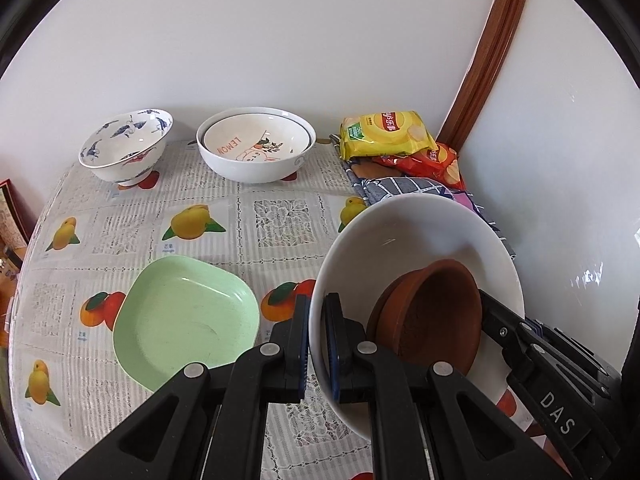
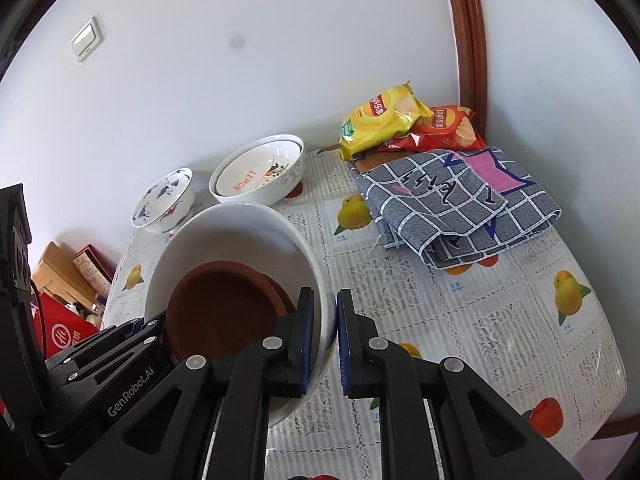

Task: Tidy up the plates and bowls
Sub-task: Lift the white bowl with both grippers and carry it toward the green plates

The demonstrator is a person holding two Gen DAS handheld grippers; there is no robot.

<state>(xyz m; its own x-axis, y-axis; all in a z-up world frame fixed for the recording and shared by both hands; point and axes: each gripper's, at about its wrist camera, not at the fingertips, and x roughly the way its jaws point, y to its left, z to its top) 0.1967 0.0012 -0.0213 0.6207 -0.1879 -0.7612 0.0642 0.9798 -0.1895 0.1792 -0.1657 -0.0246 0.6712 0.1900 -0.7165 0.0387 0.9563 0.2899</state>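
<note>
glossy white bowl (image 1: 404, 232), round, with nested matte terracotta saucers (image 1: 436, 312) inside

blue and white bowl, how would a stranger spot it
Follow the fruit-print table to its far edge at the wall. The blue and white bowl stands alone, left of the nested white bowls. Only it is footed and painted with blue birds.
</note>
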